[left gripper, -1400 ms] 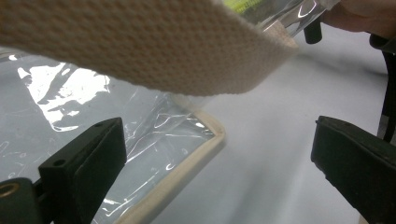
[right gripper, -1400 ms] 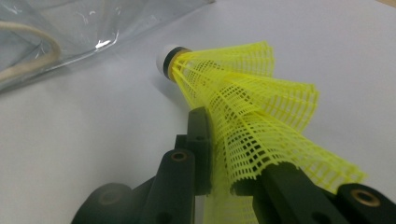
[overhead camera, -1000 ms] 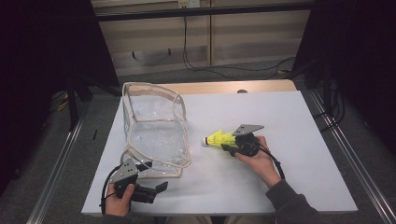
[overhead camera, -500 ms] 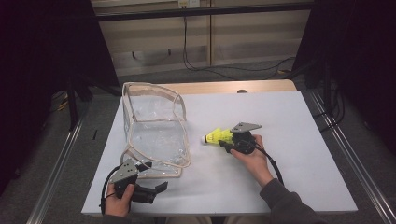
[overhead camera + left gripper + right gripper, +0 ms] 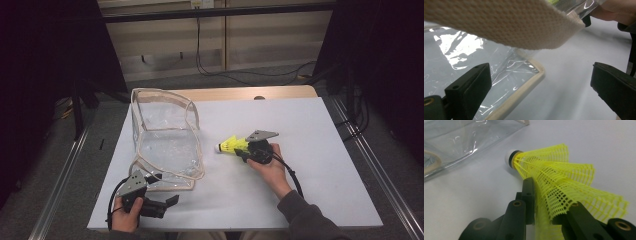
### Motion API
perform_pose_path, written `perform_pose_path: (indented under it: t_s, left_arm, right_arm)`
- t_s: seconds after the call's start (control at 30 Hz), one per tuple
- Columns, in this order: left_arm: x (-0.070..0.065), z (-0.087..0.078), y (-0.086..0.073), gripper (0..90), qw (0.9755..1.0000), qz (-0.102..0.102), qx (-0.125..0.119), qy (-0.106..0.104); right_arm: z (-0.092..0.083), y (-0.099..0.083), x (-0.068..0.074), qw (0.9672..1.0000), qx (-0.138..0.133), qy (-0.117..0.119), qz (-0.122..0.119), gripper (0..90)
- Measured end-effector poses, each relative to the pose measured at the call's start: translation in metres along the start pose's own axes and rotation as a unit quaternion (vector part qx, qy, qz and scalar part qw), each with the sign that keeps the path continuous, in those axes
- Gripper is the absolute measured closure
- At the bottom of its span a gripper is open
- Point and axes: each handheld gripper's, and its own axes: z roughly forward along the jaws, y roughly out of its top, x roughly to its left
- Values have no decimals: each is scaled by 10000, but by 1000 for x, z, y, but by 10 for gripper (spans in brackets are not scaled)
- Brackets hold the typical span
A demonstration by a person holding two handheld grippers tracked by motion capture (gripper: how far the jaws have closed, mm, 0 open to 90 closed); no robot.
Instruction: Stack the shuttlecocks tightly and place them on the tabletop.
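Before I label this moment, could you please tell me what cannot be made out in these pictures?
- Yellow mesh plastic shuttlecock: its skirt's rear runs behind the right gripper jaws in the right gripper view.
- Clear plastic pouch with beige fabric trim: in the left gripper view a blurred beige strap covers its top.
- Left gripper: jaw tips too small in the high view.

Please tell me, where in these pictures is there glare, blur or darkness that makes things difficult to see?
High view: the surroundings are dark, the white table evenly lit. Left gripper view: the bag's woven strap is very near and soft, and glare patches lie on the clear plastic bag. Right gripper view: the yellow shuttlecock is sharp, the bag beyond slightly blurred.
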Motion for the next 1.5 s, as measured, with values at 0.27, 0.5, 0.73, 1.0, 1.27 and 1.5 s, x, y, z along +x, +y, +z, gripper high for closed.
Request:
perform_pose_path:
  t_s: [0.27,0.5,0.73,1.0,1.27,1.5]
  left_arm:
    - [0,-1,-1,32,10000,-21,-34,-5]
    - [1,-2,-1,32,10000,-9,-29,17]
    - [1,-2,-1,31,10000,-49,-56,14]
    - [1,-2,-2,32,9999,-69,-75,5]
    - [0,-3,-1,32,10000,-68,-66,15]
    - [0,-2,0,31,9999,-64,-93,-21]
  right_arm:
    - [-6,1,-2,9999,-29,113,43,784]
    - [-16,4,0,9998,-86,184,-63,783]
    - [-24,6,1,9995,-127,294,-86,783]
    - [-31,8,1,9992,-132,376,-78,783]
    - [-39,13,-1,9990,-172,406,-92,783]
    - [-45,18,0,9988,-141,450,-160,783]
